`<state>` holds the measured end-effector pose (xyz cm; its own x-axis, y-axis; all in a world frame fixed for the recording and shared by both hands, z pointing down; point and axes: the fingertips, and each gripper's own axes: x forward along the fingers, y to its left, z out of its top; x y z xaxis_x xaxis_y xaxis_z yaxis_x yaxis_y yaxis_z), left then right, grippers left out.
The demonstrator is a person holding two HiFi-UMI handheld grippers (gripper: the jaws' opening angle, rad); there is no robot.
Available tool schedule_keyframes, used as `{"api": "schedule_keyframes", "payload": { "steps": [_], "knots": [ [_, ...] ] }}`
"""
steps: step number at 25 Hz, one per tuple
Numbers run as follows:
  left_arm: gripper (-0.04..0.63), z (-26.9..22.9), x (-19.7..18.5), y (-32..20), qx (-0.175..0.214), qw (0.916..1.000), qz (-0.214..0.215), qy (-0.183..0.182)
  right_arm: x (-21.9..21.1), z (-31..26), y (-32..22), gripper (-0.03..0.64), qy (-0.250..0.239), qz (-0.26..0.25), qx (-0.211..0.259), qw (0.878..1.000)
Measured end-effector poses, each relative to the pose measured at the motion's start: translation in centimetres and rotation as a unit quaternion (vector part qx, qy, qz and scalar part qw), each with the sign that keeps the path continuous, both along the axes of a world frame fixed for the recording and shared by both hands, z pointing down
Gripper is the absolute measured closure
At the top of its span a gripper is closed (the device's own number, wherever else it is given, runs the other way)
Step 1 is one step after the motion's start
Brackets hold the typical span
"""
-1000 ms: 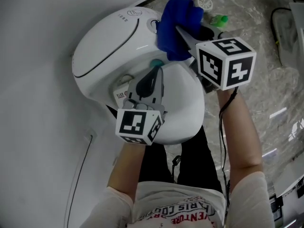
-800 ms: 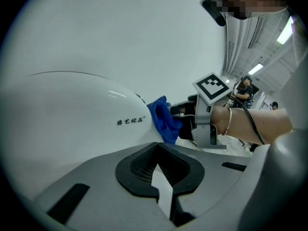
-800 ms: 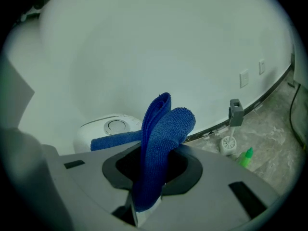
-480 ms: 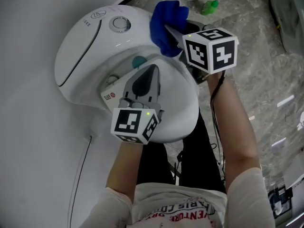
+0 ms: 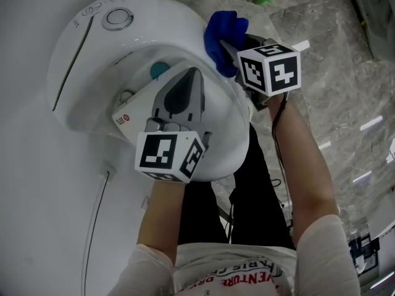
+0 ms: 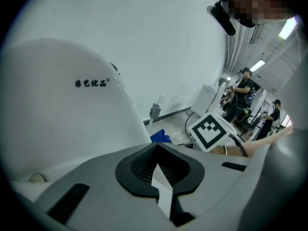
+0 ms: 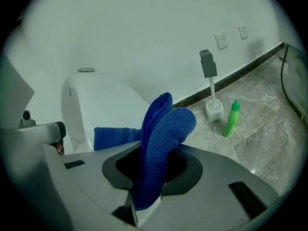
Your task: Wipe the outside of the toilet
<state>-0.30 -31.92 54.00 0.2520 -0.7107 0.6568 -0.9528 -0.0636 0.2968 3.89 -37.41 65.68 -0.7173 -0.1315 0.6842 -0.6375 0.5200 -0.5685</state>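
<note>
Two grippers, one toilet.

- **Right gripper** [image 5: 229,47]: jaws clamped on a folded blue cloth [image 7: 161,129], held at the right flank of the toilet [image 5: 86,79], where cistern meets seat.
- **Left gripper** [image 5: 187,82]: jaws together, empty, over the lowered lid [image 5: 225,137].
- **Risks, as judged:** the cloth is pinched by one fold and may drag free on the glazed porcelain; its loose tail may snag near the hinge.
- **Room:** white wall, dark skirting, grey marbled floor [image 7: 269,109]. A toilet brush [image 7: 211,88] and a green bottle [image 7: 232,118] stand by the wall.
</note>
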Motion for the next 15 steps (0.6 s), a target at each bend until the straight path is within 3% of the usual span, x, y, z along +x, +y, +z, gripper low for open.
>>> {"api": "schedule_keyframes", "payload": {
  "steps": [8, 15],
  "knots": [
    [0.589, 1.1, 2.4, 3.0, -0.021, 0.999, 0.038, -0.007, 3.9, 2.6, 3.5, 0.541, 0.015, 0.048, -0.021, 0.999],
    [0.589, 0.8, 4.3, 5.6, -0.01, 0.9963, 0.086, -0.007, 7.6, 3.9, 8.3, 0.541, 0.057, 0.057, -0.012, 0.997]
  ]
}}
